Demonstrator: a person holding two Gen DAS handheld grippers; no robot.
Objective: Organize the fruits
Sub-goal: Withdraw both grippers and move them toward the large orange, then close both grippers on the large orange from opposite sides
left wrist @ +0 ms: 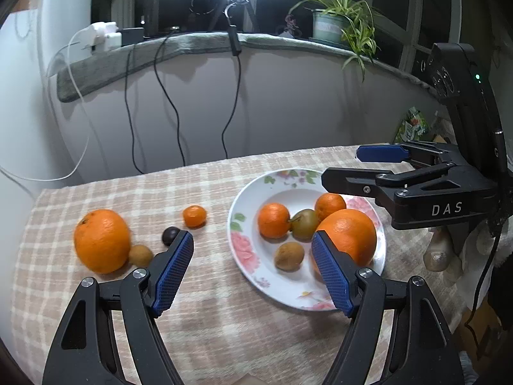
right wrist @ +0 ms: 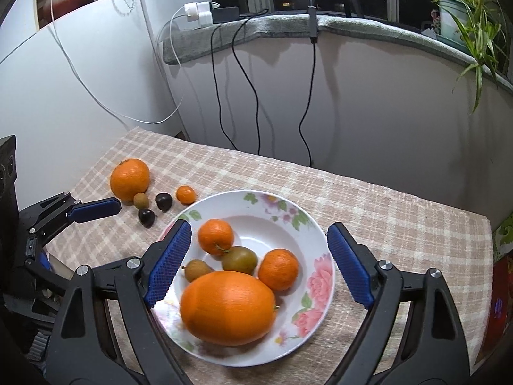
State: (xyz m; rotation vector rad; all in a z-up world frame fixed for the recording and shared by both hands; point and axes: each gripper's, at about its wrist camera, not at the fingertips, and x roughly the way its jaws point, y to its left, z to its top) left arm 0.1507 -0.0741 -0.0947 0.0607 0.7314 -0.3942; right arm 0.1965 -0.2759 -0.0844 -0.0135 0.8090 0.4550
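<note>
Orange fruit mostly sits on the floral plate (right wrist: 320,276): five pieces there, as I count. Left on the cloth: a big orange (left wrist: 102,240), a small mandarin (left wrist: 194,216), a brown fruit (left wrist: 140,255) and, I think, two dark ones (right wrist: 147,217). My left gripper (left wrist: 253,276) and right gripper (right wrist: 259,263) both gape, holding nothing.
</note>
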